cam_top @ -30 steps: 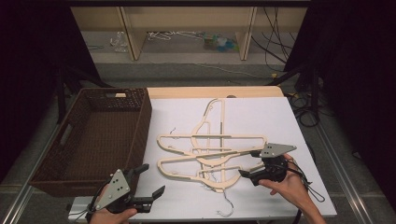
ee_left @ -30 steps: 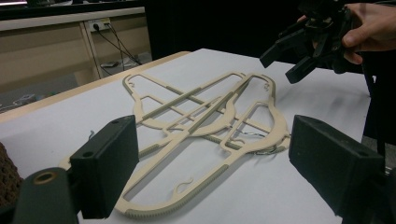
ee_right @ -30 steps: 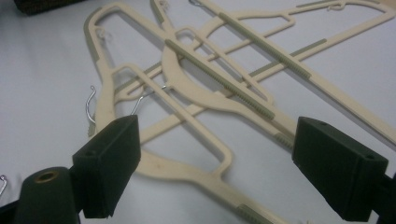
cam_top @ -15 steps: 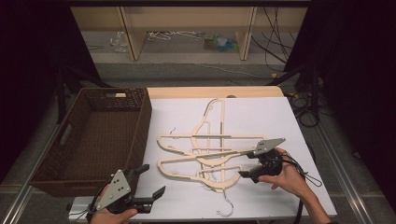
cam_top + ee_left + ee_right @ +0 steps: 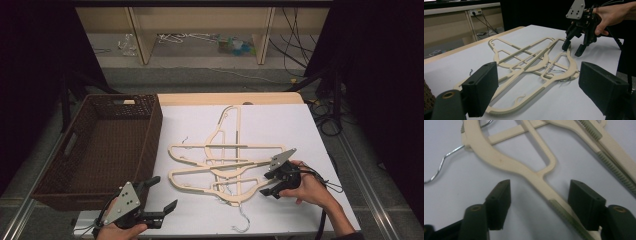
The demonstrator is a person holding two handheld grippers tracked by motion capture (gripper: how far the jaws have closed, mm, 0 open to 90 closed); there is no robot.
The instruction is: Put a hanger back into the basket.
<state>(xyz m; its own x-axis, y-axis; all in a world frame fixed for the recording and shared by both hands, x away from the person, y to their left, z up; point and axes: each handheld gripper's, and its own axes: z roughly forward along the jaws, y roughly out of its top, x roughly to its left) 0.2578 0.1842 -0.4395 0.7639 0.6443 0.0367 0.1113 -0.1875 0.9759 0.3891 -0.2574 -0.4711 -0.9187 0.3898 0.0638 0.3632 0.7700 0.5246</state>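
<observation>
1. hangers lie in a tangled cream pile on the white table, right of the wicker basket; the nearest one's arm runs between my right gripper's jaws.
2. right gripper has just been closing its jaws. they stand partway closed, straddling that arm, pads not yet pressing on it, so i hold nothing so far.
3. risk one, as i judge it: the hangers overlap and interlock, so lifting this one could drag its neighbours along or snag a wire hook.
4. risk two: the arm sits nearer one pad than the other in the right gripper view, so closing may push it sideways across the table, or i may pinch only the ribbed strip and lose it.
5. right hand comes in from the table's near right corner, the gripper pointing left and tipped down, low over the pile's edge.
6. left gripper hangs at the near edge by the basket's corner, level and aimed at the pile, jaws wide apart and empty.
</observation>
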